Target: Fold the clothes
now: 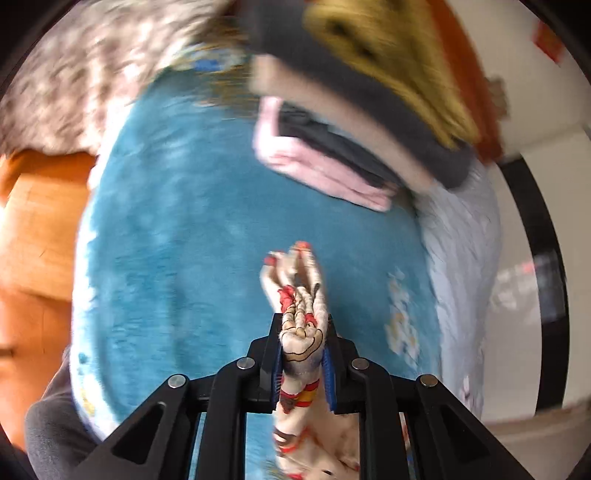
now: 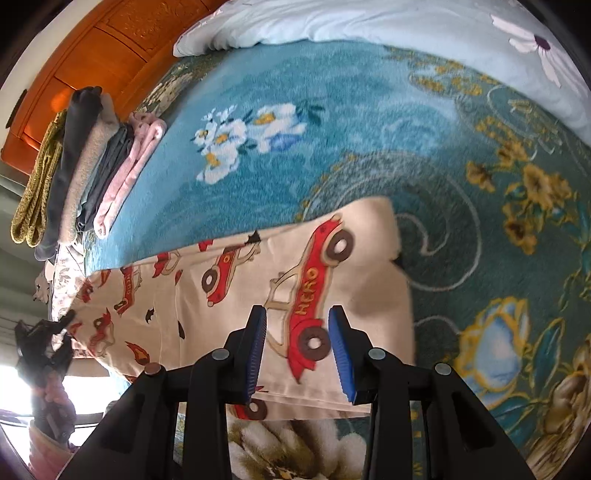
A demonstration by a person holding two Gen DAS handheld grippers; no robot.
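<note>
A cream garment printed with red cars (image 2: 295,280) lies spread on the blue floral blanket (image 2: 280,177). My right gripper (image 2: 297,317) is open just above its near part, jaws on either side of a red car print. My left gripper (image 1: 303,332) is shut on a bunched edge of the same car-print garment (image 1: 301,328) and holds it above the blanket (image 1: 184,240). The left gripper shows small at the left edge of the right wrist view (image 2: 48,332), at the garment's far end.
A stack of folded clothes (image 2: 85,162) in pink, grey, beige and mustard sits on the blanket near the wooden headboard (image 2: 92,55); it also shows in the left wrist view (image 1: 351,122). A pale blue flowered duvet (image 2: 369,22) lies along the blanket's far side.
</note>
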